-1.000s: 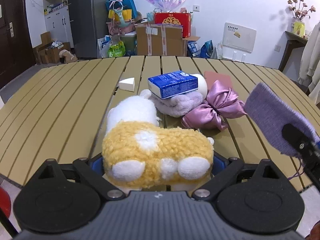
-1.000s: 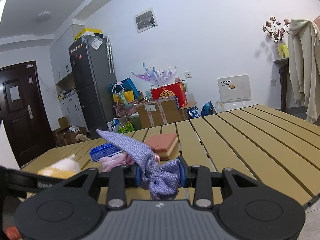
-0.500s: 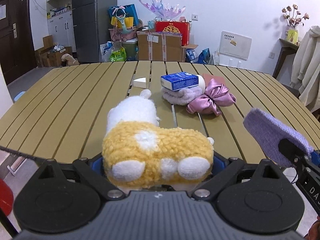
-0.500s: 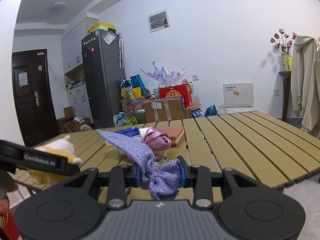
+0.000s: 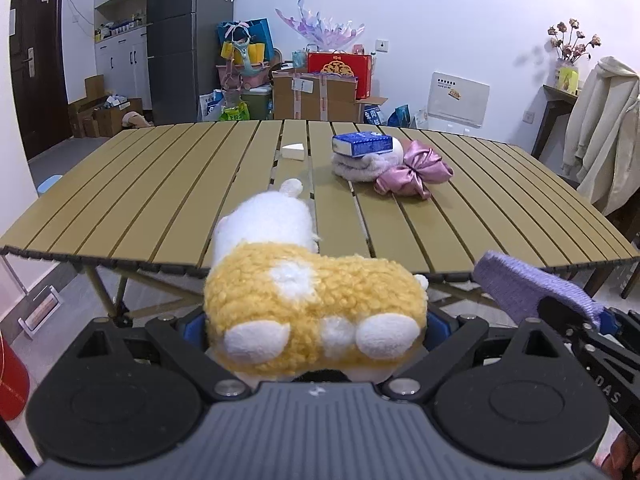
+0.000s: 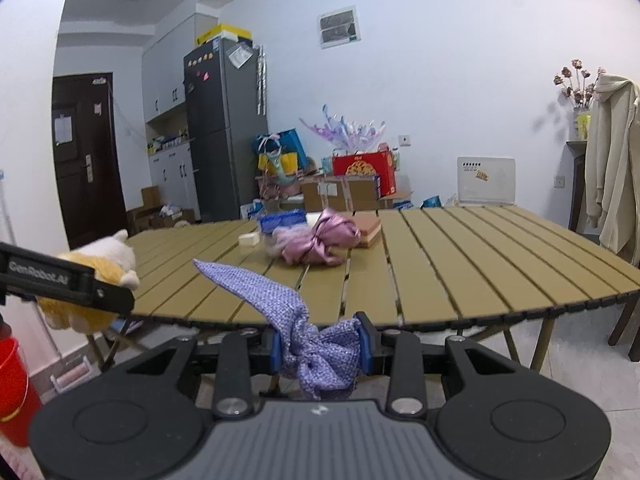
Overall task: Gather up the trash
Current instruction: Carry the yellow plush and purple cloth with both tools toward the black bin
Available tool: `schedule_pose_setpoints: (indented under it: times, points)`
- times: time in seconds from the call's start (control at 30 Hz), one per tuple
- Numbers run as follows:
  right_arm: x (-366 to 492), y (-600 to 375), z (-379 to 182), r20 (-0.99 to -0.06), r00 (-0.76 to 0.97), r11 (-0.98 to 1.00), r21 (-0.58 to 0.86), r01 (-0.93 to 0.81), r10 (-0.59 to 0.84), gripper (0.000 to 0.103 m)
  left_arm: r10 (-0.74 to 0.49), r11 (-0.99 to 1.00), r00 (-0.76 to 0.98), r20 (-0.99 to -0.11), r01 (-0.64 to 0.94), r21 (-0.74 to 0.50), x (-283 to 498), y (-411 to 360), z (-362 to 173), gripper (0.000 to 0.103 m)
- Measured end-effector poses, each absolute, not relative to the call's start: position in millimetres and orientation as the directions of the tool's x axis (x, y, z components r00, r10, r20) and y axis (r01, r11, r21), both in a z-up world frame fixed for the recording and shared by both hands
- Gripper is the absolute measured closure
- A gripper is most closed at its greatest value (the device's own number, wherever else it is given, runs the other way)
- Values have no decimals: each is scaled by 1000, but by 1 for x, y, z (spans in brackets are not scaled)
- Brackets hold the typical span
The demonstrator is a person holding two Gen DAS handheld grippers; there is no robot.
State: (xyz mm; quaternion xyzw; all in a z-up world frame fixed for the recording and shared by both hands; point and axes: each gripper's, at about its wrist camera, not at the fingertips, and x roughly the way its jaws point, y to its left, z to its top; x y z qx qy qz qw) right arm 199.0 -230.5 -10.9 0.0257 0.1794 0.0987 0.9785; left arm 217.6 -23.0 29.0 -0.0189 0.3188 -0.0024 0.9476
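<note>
Yellow-and-white plush toy is sitting clamped in our left gripper, both held off the near edge of the slatted table — while our right gripper is pinching a bunched purple cloth, one corner sticking up. On the table we are seeing a blue box lying atop a pale towel, touching a pink satin bow, and a white wedge nearby.

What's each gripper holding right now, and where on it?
Left gripper: yellow-and-white plush toy, clamped at its rear end. Right gripper: purple knit cloth, pinched at its bunched end.
</note>
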Motion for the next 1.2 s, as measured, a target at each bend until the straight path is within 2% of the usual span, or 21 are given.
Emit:
schedule_pose_setpoints:
  times: [0.37, 1.2]
  points:
    - [165, -220, -42, -463, 857, 974, 75, -214, 224, 69, -14, 1000, 787, -616, 1, -22, 171, -9, 9, 6]
    - [165, -211, -121, -724, 678, 984, 7, -180, 129, 69, 48, 998, 576, -816, -68, 11, 170, 16, -114, 6]
